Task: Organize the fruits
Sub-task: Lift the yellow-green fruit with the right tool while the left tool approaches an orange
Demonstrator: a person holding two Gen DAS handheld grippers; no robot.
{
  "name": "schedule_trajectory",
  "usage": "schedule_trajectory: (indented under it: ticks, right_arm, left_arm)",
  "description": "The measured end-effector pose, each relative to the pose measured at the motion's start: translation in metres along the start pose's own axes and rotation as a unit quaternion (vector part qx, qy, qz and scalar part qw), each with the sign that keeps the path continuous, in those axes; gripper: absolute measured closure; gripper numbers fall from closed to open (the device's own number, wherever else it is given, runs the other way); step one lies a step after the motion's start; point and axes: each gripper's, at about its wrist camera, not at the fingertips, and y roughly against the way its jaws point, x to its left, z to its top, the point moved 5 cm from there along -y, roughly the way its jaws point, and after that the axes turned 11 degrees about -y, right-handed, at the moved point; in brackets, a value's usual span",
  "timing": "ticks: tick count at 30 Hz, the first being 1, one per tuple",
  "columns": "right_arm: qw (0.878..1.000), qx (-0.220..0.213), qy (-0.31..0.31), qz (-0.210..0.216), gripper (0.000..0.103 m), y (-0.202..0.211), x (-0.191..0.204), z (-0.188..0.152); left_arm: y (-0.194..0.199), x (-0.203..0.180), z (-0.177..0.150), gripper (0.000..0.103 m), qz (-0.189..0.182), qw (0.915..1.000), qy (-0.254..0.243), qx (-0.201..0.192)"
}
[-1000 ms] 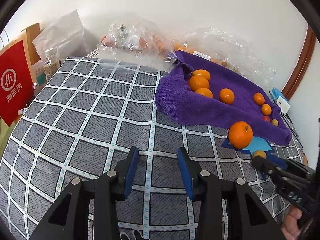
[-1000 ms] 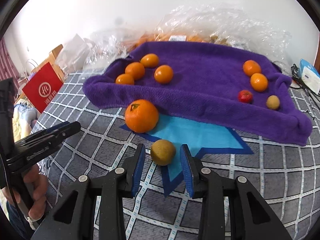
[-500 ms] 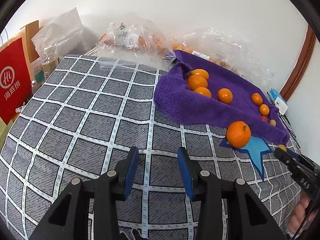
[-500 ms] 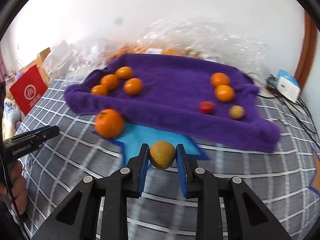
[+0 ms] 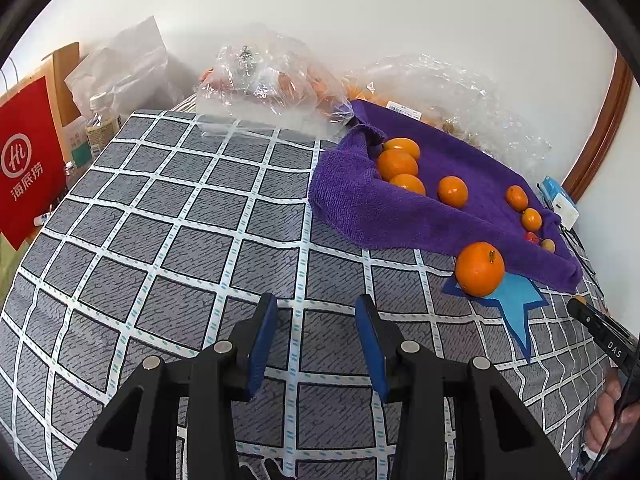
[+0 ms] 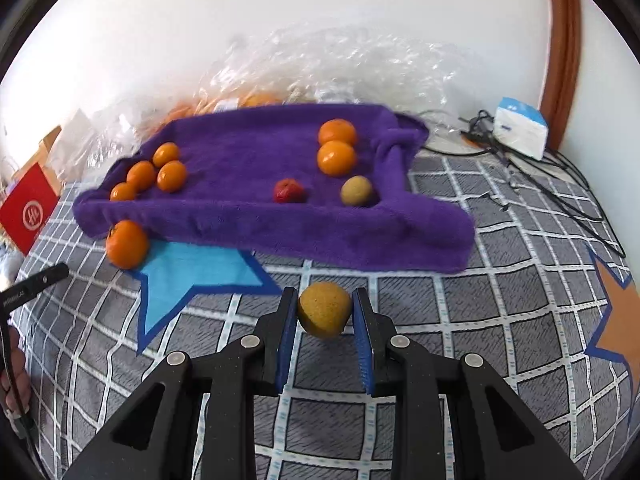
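Before the purple towel (image 6: 256,216), right gripper (image 6: 325,316) apparently clamps yellow-brown fruit (image 6: 324,310).

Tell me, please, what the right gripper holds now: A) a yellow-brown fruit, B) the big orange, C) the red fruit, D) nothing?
A: the right gripper has its pads pressed on both sides of a yellow-brown fruit, in front of the towel.

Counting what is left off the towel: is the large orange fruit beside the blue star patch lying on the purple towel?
No, the large orange fruit rests on the checked cover at the blue star patch, just outside the purple towel.
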Motion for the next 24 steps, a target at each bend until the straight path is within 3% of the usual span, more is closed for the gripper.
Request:
schedule_trajectory:
  ticks: [17, 21, 24]
  right_arm:
    - [1.000, -0.010, -0.023, 0.004, 0.076, 0.004, -0.012, 0.002]
    - [0.999, -0.010, -0.031, 0.006, 0.076, 0.006, -0.016, 0.001]
    - [0.999, -0.003, -0.039, 0.007, 0.076, 0.005, -0.018, 0.000]
  left_arm:
    - [-0.001, -0.014, 0.000, 0.065, 0.017, 0.9987, -0.043, 0.021]
    - [0.001, -0.015, 0.000, 0.065, -0.002, 0.9990, -0.029, 0.034]
    - [0.006, -0.030, 0.003, 0.065, -0.021, 0.9979, -0.048, 0.038]
